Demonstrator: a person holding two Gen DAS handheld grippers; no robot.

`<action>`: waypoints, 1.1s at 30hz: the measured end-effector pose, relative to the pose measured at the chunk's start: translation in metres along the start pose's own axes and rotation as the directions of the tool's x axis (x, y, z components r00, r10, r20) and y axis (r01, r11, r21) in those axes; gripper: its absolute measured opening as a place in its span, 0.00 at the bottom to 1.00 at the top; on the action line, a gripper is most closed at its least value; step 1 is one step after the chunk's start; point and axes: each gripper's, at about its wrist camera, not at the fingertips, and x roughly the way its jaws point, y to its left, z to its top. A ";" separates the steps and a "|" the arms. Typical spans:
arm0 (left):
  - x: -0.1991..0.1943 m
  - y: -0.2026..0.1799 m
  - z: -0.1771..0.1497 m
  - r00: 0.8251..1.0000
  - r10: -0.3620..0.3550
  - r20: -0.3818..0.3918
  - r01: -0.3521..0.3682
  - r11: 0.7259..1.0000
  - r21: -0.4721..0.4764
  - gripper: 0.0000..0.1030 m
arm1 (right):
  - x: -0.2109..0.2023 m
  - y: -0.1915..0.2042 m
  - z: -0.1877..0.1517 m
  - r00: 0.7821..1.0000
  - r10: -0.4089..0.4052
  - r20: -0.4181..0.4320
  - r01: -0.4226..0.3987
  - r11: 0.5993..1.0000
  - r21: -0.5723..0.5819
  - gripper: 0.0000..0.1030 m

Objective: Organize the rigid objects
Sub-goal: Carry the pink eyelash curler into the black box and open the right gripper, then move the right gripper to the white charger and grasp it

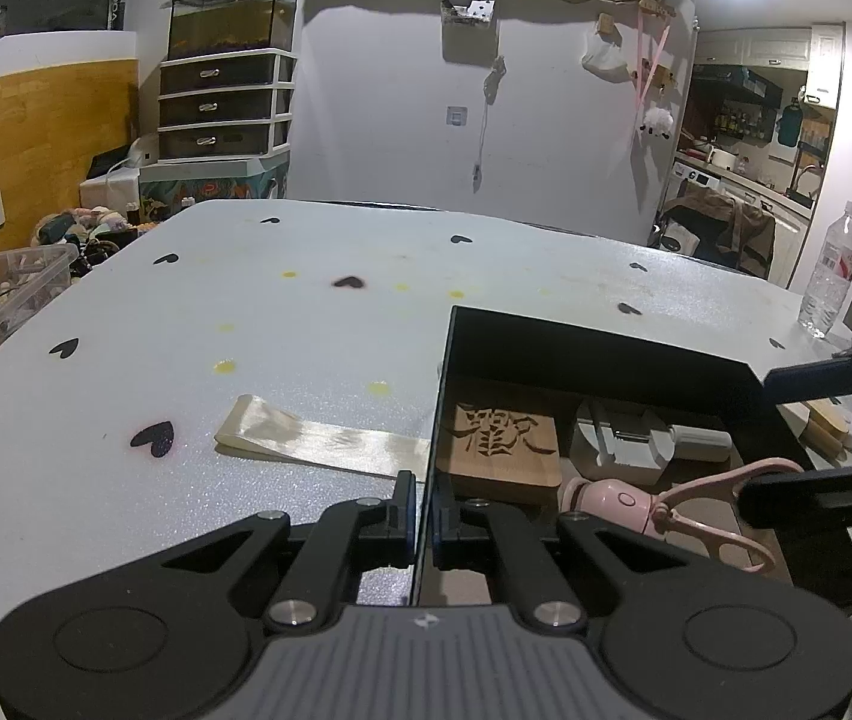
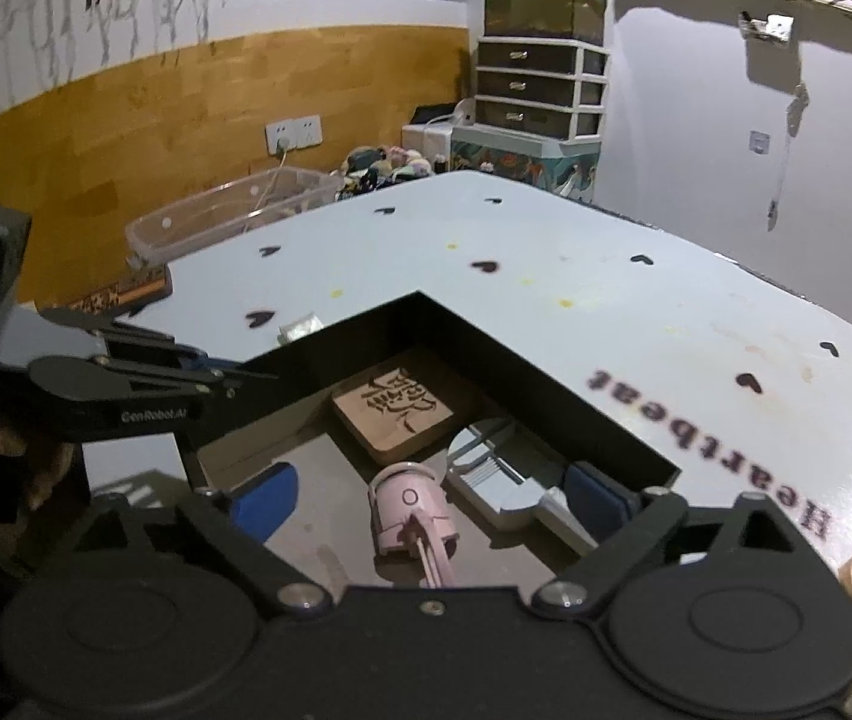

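The right gripper (image 2: 426,501), jaws spread, hovers over the small pink cylindrical device (image 2: 405,513) lying lengthwise toward it in the black box (image 2: 486,333), whose wall the left gripper (image 1: 423,519) pinches.

Water bottle (image 1: 833,271), drawer unit (image 1: 225,105) — fish tank (image 1: 231,21)

- In the left wrist view, the desk (image 1: 318,324) lies bare across the centre and upper left; only a pale ribbon (image 1: 318,441) lies flat at centre.
- The black box (image 1: 594,348) walls off the right centre; its thin left wall is pinched in the left claw (image 1: 421,516).
- Inside the box, a wooden block (image 1: 501,450), a grey tool (image 1: 636,444) and a pink gadget (image 1: 618,504) crowd the floor.
- In the right wrist view, the box floor at lower left stays free beside the wide-spread right claw (image 2: 426,498).
- A water bottle (image 1: 834,270) stands at the right edge of the desk.
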 end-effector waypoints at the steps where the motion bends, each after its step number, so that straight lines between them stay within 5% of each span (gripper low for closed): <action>1: 0.001 0.000 0.000 1.000 0.001 0.000 -0.001 1.000 0.000 0.04 | -0.002 -0.001 0.000 1.000 0.000 0.005 0.000 1.000 0.008 0.97; 18: 0.002 0.001 -0.001 1.000 0.002 -0.002 -0.002 1.000 0.000 0.04 | -0.041 -0.023 -0.019 0.991 -0.082 0.107 0.066 0.987 0.148 1.00; 27: 0.002 0.001 0.000 1.000 0.002 -0.002 -0.002 1.000 0.000 0.04 | -0.070 -0.056 -0.053 0.954 -0.280 0.107 0.239 0.927 0.288 1.00; 33: 0.002 0.001 0.000 1.000 0.001 -0.002 -0.001 1.000 0.000 0.04 | -0.086 -0.083 -0.082 0.907 -0.419 0.037 0.377 0.850 0.369 1.00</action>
